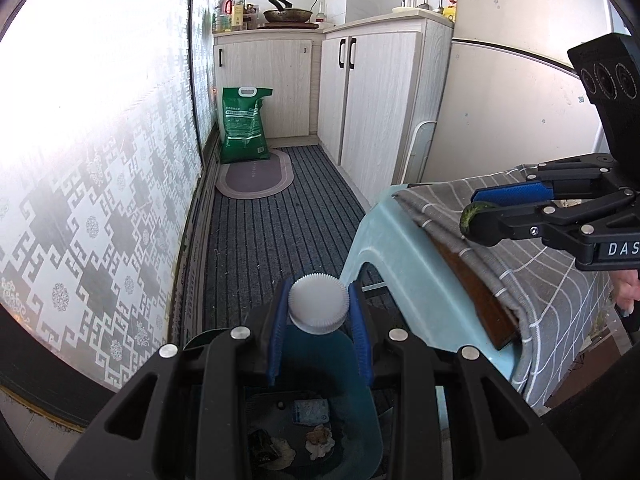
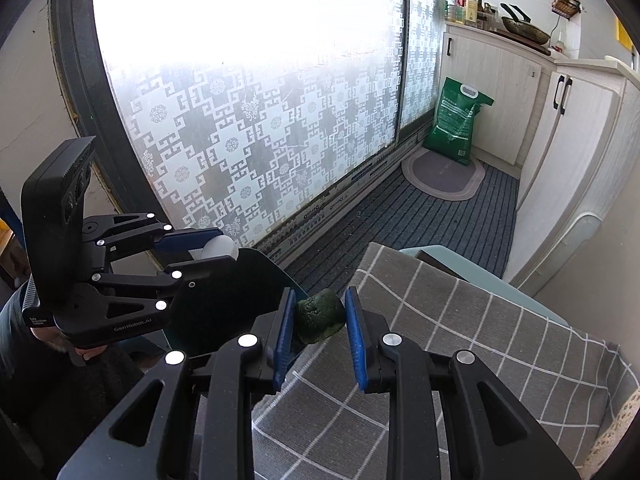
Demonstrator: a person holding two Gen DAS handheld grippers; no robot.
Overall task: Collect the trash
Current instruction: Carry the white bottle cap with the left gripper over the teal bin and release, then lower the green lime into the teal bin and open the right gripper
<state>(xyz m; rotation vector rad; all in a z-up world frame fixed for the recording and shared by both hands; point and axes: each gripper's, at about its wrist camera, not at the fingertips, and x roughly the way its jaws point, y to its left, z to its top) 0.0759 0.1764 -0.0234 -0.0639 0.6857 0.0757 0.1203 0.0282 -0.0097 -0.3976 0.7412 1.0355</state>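
Note:
My left gripper (image 1: pixel 318 292) is shut on the white ribbed cap (image 1: pixel 318 306) of a translucent blue scoop (image 1: pixel 320 360). Inside the scoop lie crumpled paper scraps (image 1: pixel 318 438) and a small wrapper. My right gripper (image 2: pixel 320 300) is shut on a dark green, bumpy piece of peel (image 2: pixel 320 316). It hovers over the near edge of a grey checked cloth (image 2: pixel 440 320). In the right wrist view the left gripper (image 2: pixel 216 248) holds the scoop (image 2: pixel 248 284) just left of the peel. In the left wrist view the right gripper (image 1: pixel 476 208) carries the peel (image 1: pixel 467 216) above the cloth (image 1: pixel 520 248).
The cloth covers a wooden board on a light blue plastic stool (image 1: pixel 400 264). A frosted patterned glass door (image 1: pixel 100 160) runs along the left. At the far end are a green sack (image 1: pixel 244 124), an oval mat (image 1: pixel 256 176), white cabinets (image 1: pixel 360 100) and striped carpet (image 1: pixel 272 232).

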